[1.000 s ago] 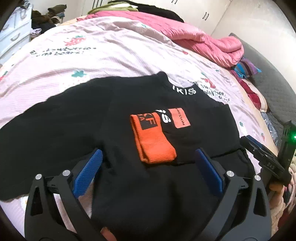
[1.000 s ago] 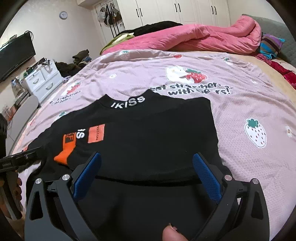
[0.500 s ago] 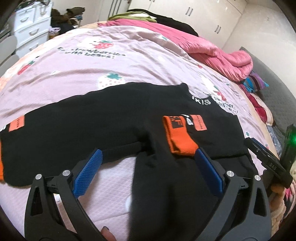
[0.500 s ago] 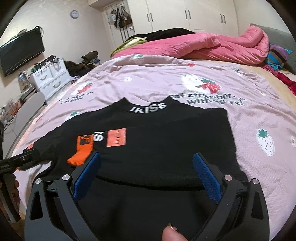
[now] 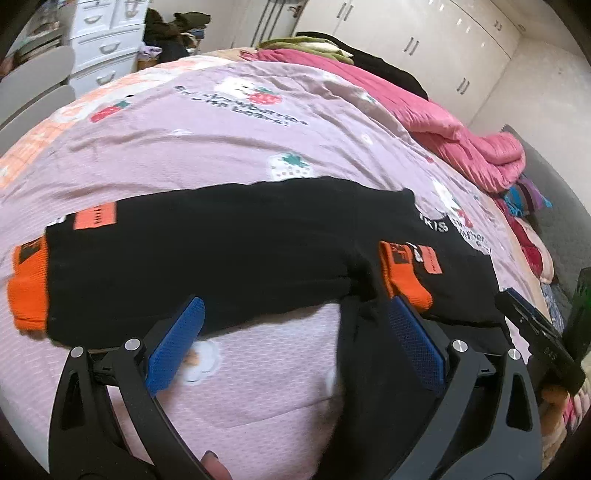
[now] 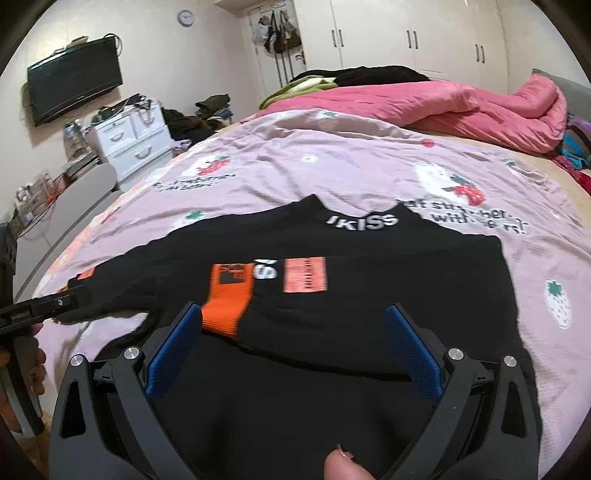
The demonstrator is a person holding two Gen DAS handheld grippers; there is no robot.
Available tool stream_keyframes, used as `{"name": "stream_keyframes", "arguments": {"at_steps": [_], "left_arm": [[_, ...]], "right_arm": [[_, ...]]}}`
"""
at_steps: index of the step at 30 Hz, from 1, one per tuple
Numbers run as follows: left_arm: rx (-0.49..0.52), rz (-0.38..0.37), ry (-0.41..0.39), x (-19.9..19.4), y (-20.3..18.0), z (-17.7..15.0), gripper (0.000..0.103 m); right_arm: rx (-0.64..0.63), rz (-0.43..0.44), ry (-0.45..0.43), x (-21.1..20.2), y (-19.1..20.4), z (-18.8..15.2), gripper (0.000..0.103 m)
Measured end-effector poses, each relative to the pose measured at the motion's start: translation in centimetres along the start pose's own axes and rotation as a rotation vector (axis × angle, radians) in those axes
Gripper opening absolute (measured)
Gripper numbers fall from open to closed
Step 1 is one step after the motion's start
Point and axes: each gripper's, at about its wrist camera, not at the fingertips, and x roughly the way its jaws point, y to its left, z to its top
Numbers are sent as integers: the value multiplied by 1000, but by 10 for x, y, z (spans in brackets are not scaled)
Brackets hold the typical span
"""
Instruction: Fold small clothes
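Both wrist cameras look forward between their own fingers, low and close over the bed (image 5: pixel 229 147), sharing the black sweater (image 6: pixel 388 295) from opposite sides.

soft, even indoor light is falling over the bedsheet (image 5: pixel 221 140), casting only faint shadows. fisheye bending is curving the wardrobe doors (image 6: pixel 406 37) above it; dark vignette is ringing the corners. near the sheet's lower edge, motion blur is smearing the fabric.

One black sweater (image 6: pixel 369 295) with two orange cuffs (image 5: pixel 29 288), spread on one bed (image 6: pixel 295 173). One pink quilt (image 6: pixel 424 107) bunched at the far side. One wall television (image 6: pixel 74 81), one clock (image 6: pixel 185 17), one white drawer unit (image 6: pixel 136 144). Two grippers: left gripper (image 5: pixel 291 343), right gripper (image 6: pixel 291 347).
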Motion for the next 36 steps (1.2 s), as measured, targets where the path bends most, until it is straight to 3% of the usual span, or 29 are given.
{"name": "stream_keyframes", "arguments": {"at_steps": [12,22,36], "left_arm": [[-101,130,-46,-24,55,4,94],[-172,186,-87,-41,88,8,94],[-311,276,-59,-43,140,4,94]], "right_arm": [[-86,59,21,13,58,1,99],[-122,118,40,23,100,2,98],[-211,178,68,31,151,-1,98]]}}
